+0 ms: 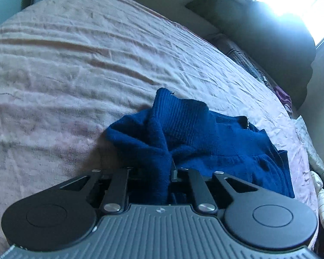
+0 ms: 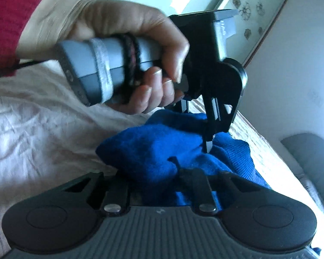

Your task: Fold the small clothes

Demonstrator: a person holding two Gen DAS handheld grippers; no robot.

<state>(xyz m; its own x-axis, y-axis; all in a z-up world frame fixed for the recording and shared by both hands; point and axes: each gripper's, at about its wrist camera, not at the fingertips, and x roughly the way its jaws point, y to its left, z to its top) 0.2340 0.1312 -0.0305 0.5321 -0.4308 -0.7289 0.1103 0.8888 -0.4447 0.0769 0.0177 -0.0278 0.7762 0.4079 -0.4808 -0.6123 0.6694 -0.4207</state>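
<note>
A small blue knit sweater lies bunched on a pale pink bed sheet. My left gripper is shut on a fold of the sweater, and the cloth hides its fingertips. In the right wrist view the same sweater is gathered up. My right gripper is shut on its near edge, with the fingertips buried in cloth. The left gripper also shows there, held by a hand in a red sleeve and pinching the sweater from above.
The wrinkled bed sheet spreads wide to the left. A dark pillow lies at the bed's far right under a bright window. More cloth is heaped along the bed's right edge.
</note>
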